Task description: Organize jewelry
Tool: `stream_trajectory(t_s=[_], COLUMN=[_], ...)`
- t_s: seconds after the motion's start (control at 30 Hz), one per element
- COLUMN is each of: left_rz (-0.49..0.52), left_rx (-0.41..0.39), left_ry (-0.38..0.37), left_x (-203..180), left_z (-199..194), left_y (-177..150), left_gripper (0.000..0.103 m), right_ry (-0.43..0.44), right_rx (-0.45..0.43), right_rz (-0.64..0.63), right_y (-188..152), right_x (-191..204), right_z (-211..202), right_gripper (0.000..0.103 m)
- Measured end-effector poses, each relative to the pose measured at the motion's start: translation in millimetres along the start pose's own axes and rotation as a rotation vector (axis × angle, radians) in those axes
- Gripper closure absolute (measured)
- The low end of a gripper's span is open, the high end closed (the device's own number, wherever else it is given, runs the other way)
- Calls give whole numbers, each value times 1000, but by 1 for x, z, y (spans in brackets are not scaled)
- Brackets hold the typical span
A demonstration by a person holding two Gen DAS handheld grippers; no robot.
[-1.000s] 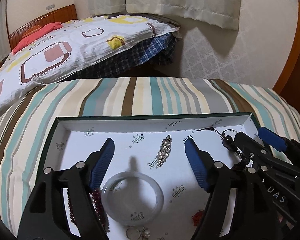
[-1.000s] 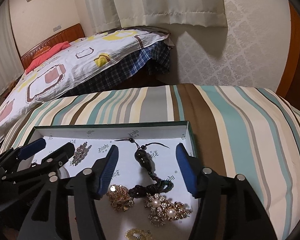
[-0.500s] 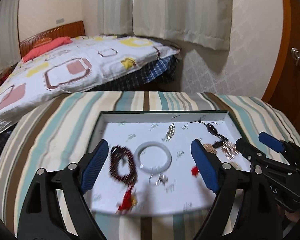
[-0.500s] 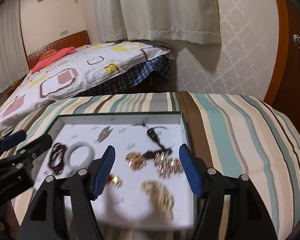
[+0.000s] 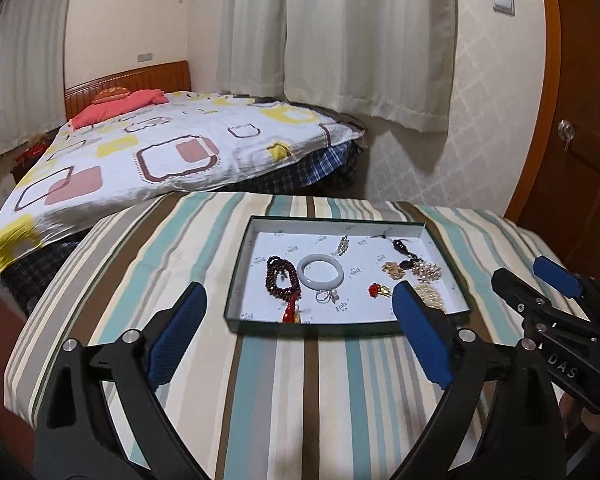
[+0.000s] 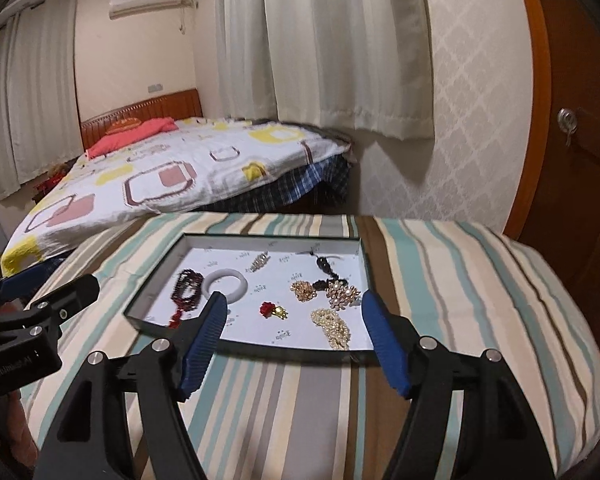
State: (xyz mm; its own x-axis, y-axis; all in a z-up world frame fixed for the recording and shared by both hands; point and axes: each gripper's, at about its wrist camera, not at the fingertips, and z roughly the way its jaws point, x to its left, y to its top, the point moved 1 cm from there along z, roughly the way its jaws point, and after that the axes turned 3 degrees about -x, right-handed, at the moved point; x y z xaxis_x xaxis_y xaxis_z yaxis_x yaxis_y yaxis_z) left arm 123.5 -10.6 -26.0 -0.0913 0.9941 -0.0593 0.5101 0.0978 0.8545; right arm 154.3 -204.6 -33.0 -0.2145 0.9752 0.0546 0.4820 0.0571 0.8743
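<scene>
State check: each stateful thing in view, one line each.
Left tongs: open, empty, jaws just opening.
Right tongs: open, empty, jaws just opening.
Shallow green-walled white-lined box: lidless, flat on the striped bedcover.
White jade bangle: lying flat in the box.
Dark red bead bracelet: in the box, beside the bangle.
Pearl strand: heaped in the box.
Brown wooden door: closed.

Home bedroom — bed [image 5: 172, 156], curtains [image 5: 340, 40]

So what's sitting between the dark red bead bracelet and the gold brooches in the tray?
The white bangle lies right beside the bead bracelet, with a small ring just below it; nearer the gold brooches sits a red flower pin. The left wrist view shows this clearly.
</scene>
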Motion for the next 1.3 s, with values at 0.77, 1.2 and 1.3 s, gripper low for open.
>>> stream_trajectory(t_s=[0.77,1.2,1.3], left_rz=[-23,-17,-18], left_rx=[-137,-177,-179], left_ry=[52,43,41], left_x=[14,12,12], left_z=[-119,-136,-138], left_y=[6,6,6], left_gripper=[4,4,4], right_ry=[-15,-17,-16], right_rx=[-190,-222,-223], right_rz=[-32,-45,-45], right_y=[8,11,10], right_x=[9,11,11], right_z=[-113,-123,-124], right_gripper=[31,31,31])
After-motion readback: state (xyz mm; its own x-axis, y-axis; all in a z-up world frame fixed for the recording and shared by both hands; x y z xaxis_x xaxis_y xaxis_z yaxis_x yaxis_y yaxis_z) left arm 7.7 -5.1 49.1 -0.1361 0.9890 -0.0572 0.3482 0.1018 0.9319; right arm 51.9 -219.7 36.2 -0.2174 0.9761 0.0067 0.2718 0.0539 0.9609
